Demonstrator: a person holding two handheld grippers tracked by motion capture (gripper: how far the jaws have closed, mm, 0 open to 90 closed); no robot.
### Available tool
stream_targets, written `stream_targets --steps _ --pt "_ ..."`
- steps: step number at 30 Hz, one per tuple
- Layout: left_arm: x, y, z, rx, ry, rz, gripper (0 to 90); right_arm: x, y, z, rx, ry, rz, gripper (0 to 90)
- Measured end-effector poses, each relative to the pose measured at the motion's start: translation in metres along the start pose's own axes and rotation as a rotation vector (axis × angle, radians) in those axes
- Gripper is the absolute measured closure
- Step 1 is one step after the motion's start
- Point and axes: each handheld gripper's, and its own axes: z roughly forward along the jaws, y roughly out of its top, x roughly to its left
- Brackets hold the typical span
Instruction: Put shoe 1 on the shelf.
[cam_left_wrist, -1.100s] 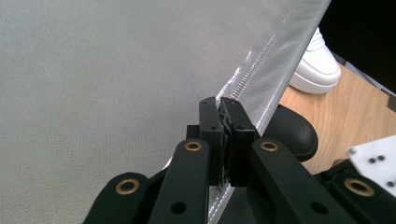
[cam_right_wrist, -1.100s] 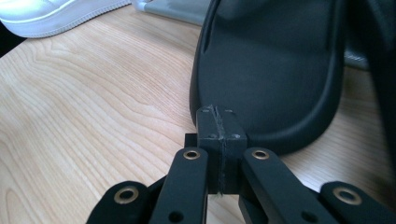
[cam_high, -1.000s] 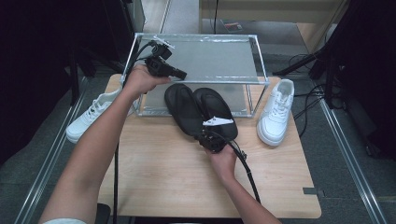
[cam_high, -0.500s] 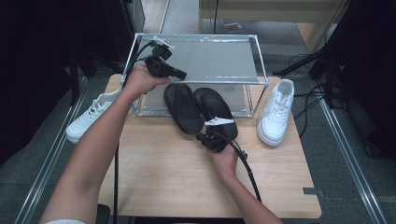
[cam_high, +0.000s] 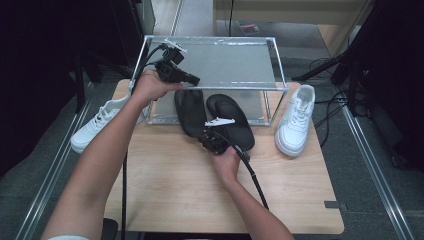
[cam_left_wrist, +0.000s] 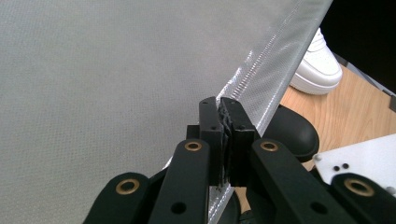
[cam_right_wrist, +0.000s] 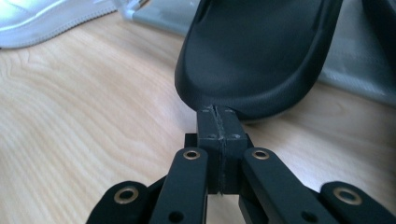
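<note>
The right gripper (cam_high: 206, 141) had slid leftward along the table, jaws shut at the heel of the left black rubber slipper (cam_high: 190, 111). The left gripper (cam_high: 192, 79), shut, pinched the clear plastic rack cover (cam_left_wrist: 261, 93). Both slippers lay half under the rack, judged unfinished.

Black hand-held gripper (cam_left_wrist: 223, 135) jaws, brass rivets, black trailing cables, bare forearms

2 black slippers (cam_high: 215, 115) (soles down, side by side), toes under the mesh shelf (cam_high: 220, 65)
</note>
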Motion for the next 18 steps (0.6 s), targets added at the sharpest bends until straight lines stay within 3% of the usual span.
stream_targets --steps 18 --pt "0.0 -0.001 0.0 -0.009 0.001 0.001 89.0 0.01 0.03 0.04 -0.014 0.014 0.025 90.0"
